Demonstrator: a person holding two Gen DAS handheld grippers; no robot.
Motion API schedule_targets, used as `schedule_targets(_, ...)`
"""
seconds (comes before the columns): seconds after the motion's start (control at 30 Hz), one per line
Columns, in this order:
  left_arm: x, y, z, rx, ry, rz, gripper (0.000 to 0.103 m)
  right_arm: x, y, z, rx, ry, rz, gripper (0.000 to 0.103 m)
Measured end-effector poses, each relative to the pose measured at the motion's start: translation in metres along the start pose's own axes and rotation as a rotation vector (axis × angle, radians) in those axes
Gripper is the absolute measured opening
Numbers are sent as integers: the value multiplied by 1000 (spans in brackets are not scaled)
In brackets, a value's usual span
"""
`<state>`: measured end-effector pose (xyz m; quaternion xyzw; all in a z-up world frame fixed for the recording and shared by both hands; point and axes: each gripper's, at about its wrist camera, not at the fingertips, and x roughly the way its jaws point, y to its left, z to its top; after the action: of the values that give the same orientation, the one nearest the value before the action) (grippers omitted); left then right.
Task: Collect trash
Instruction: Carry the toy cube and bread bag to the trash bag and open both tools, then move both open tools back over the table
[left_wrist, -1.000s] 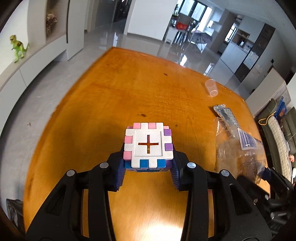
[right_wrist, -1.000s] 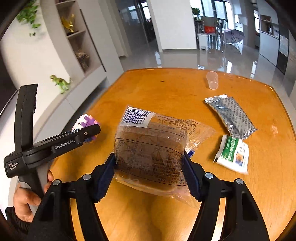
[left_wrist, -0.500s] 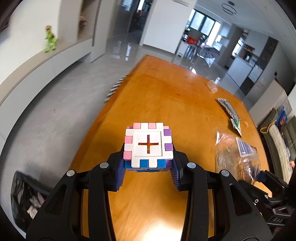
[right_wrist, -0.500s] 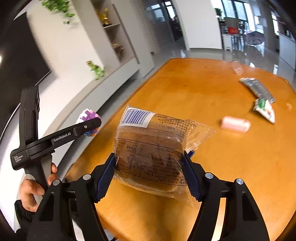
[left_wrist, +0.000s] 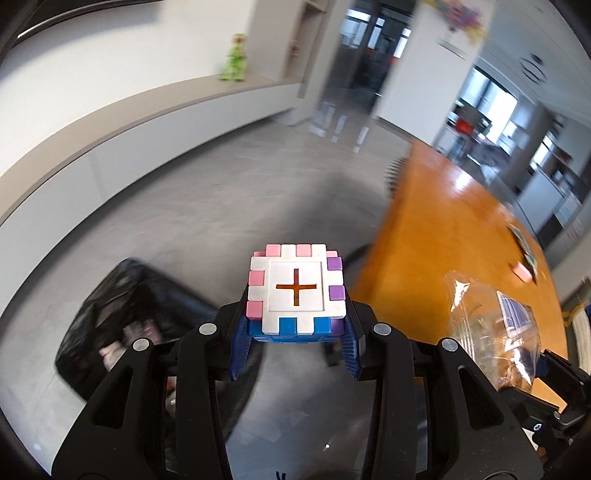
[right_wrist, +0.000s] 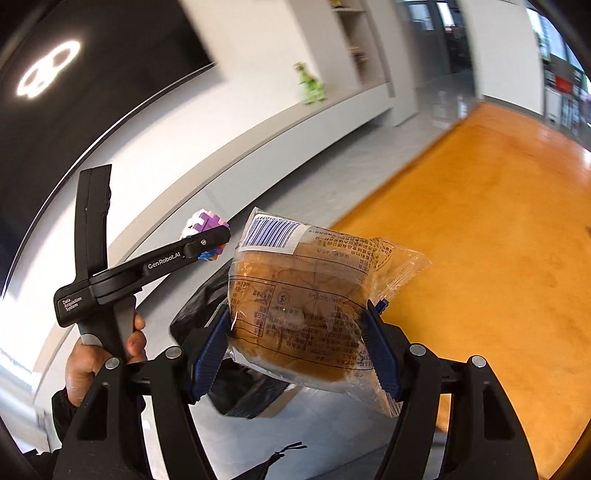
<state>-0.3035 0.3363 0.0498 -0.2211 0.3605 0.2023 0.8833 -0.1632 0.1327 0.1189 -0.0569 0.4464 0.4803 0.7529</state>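
My left gripper (left_wrist: 295, 347) is shut on a toy block cube (left_wrist: 297, 290), white with pink, purple and blue studs, held in the air over the grey floor beside the table. Below and to its left is a bin lined with a black bag (left_wrist: 122, 325), with some trash inside. My right gripper (right_wrist: 295, 354) is shut on a clear bread bag (right_wrist: 306, 306) with a barcode label, held off the table's left edge. The bin (right_wrist: 207, 306) shows partly behind the bread bag. The left gripper with the cube (right_wrist: 207, 240) shows in the right wrist view.
The orange wooden table (left_wrist: 454, 236) is to the right with a pink item (left_wrist: 522, 271) and a wrapper (left_wrist: 522, 245) on it. A long white ledge (left_wrist: 147, 125) with a green dinosaur toy (left_wrist: 234, 59) runs along the wall.
Both grippers have swung left off the table, carrying the cube and the bread bag. The black-lined bin has come into view below them.
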Motion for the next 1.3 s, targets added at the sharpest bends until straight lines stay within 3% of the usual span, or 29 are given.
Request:
schedule_targets(0.37,-47,105,-25,-165,-65,193,40,82,98,10,-185,128,106,70)
schedule_targets(0.47,-53,126,-28,-203,-79,244,40,105,125,18,-255,158,113,78)
schedule_targets(0.53,-54,137,-29,-233,-76,312,94,109,137,24,-307,117,48,84)
schedule_targets(0.63,-62,144,-30,-260,-129,384,97,108,145,28,-335,101,52,85)
schedule_targets(0.8,-54,153,-31,-303,-97,328,97,99,137,22,-312,108,61,85)
schedule_targets(0.93,-48,144,-28,-265,-86,318,97,93,127,26,-279,101,58,85)
schedule_targets(1.3,-31,76,-11,-138,-62,212,97,45,49,19,-164,43,24,85)
